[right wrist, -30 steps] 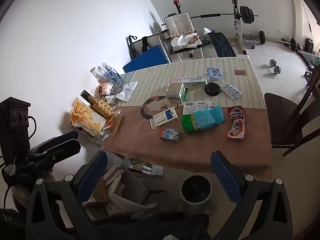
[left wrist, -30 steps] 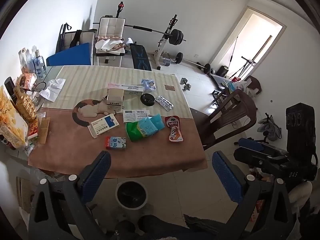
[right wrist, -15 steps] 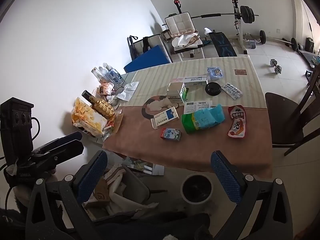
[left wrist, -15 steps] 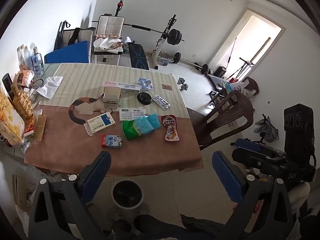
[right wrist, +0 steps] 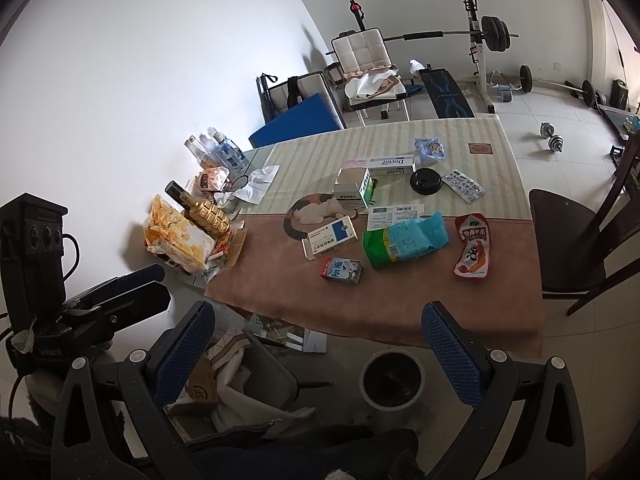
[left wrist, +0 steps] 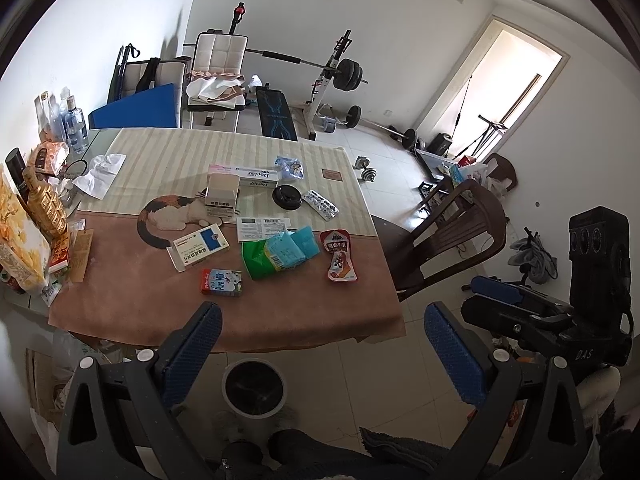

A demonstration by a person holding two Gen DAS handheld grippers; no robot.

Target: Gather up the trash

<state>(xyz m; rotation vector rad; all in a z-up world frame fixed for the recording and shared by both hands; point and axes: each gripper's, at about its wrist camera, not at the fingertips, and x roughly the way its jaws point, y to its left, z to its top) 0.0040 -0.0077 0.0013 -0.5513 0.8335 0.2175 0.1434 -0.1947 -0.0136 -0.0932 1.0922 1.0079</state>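
Both views had drawn back from the bench (left wrist: 120, 300); both grippers' fingers gaped empty; the light, crinkly red pouch (left wrist: 341, 259) suits an edge pinch

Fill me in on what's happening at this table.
A person holds a claw in each hand to clear trash. The left claw and right claw are both open and empty, held short of the table. Nothing is picked up yet: the milk carton, green wrapper, red pouch, blister pack and boxes lie on the cloth. The bin stands on the floor at the table's near edge.
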